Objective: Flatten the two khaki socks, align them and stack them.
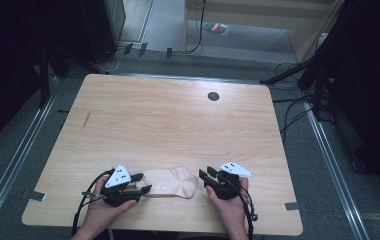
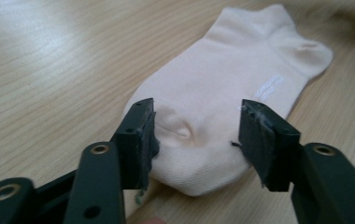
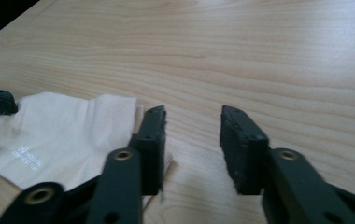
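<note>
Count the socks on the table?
1. The sock lies flat at the table's near edge, between the left claw, whose open jaws straddle its toe end, and the open right claw.

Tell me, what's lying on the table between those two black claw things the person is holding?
A pale sock lies flat between the left gripper and the right gripper, as the high view shows.

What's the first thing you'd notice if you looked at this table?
A pale pink sock lies flat at the near edge of the wooden table, between two black grippers. The left gripper is open with its jaws on either side of the sock's rounded end. The right gripper is open beside the other end, over bare wood.
</note>
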Tool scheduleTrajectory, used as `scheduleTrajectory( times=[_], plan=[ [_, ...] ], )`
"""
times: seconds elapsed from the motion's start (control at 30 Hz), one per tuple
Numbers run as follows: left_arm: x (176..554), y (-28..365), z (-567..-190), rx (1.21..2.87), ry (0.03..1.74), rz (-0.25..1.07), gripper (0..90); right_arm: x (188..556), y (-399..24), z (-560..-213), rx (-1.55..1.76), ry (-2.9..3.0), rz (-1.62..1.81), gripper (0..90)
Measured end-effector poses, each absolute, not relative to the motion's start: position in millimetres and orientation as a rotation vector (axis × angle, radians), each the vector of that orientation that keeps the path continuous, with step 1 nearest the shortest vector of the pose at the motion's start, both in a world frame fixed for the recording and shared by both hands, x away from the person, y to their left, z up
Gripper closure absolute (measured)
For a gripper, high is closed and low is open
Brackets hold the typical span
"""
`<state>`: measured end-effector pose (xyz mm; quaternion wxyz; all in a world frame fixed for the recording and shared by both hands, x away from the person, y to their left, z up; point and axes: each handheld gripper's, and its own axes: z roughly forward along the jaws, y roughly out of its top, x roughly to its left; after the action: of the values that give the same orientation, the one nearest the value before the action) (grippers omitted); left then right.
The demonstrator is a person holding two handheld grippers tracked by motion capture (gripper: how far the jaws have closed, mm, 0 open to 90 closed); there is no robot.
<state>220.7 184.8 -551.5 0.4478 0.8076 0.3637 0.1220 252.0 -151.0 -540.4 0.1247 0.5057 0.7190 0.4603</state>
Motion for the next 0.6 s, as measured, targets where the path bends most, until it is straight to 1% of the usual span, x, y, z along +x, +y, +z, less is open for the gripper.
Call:
scheduleTrajectory(
  times=[0.03, 0.07, 0.17, 0.2, 0.23, 0.3, 0.37, 0.5, 0.6],
  plan=[
    [221, 186, -551, 1.986, 0.903, 0.297, 41.8, 252, -152, -540, 1.463, 2.085, 1.347, 54.8],
    [221, 188, -551, 1.961, 0.904, 0.291, 40.0, 252, -152, -540, 1.457, 2.081, 1.348, 51.7],
    [222, 193, -548, 1.902, 0.900, 0.277, 37.0, 255, -153, -541, 1.429, 2.057, 1.339, 34.4],
    [223, 195, -547, 1.879, 0.911, 0.283, 34.4, 255, -153, -540, 1.427, 2.051, 1.342, 31.9],
    [223, 195, -546, 1.867, 0.917, 0.286, 30.0, 255, -154, -540, 1.412, 2.044, 1.354, 29.2],
    [223, 198, -544, 1.848, 0.930, 0.303, 24.2, 254, -155, -538, 1.397, 2.027, 1.349, 24.7],
    [222, 202, -542, 1.828, 0.935, 0.337, 20.7, 254, -157, -538, 1.398, 2.001, 1.344, 21.4],
    [223, 207, -539, 1.807, 0.939, 0.353, 17.6, 255, -162, -536, 1.432, 1.987, 1.370, 15.7],
    [225, 213, -539, 1.788, 0.956, 0.345, 15.8, 256, -166, -534, 1.432, 1.981, 1.391, 13.6]
  ],
)
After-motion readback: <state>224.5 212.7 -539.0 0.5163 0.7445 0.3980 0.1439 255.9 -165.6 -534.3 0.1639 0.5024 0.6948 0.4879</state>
